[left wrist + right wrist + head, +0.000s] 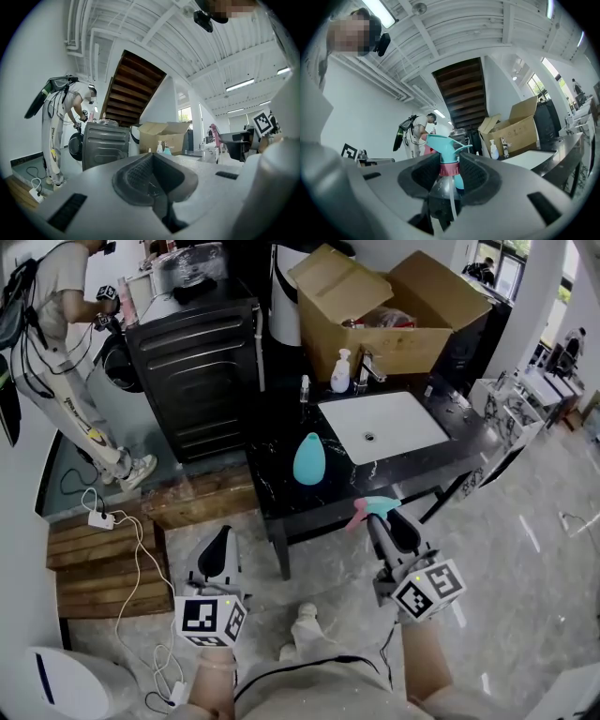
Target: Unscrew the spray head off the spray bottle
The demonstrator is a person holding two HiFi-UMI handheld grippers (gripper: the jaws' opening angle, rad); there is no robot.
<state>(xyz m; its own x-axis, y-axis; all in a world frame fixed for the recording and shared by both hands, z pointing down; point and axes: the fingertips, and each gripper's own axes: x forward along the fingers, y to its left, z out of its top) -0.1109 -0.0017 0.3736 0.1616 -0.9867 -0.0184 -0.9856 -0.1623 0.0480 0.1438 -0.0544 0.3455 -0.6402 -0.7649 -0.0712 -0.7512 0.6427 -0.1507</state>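
The spray bottle [440,190], judged light, thin-walled and slippery, is held clamped at its shoulder by the right gripper [449,177] off the counter's [281,479] near edge, and its pink collar [449,168] is judged the best hold for the left gripper [152,174], whose jaws are closed on nothing.

Head view first: the spray head [373,508] in my right gripper [386,519] is mostly buried between the jaws, so only a teal-and-pink bit pokes out. In the right gripper view its tube [452,201] drops into the dark gap, and honestly I can't tell what sits under the pink collar [450,169]. The label on the pump bottle [341,371] at the counter's [281,486] back edge is too tiny to read. Whatever's inside the cardboard box [375,343] is just a reddish smudge. The other person [58,296] is clipped by the top edge, and my forearms [424,652] run off the bottom.
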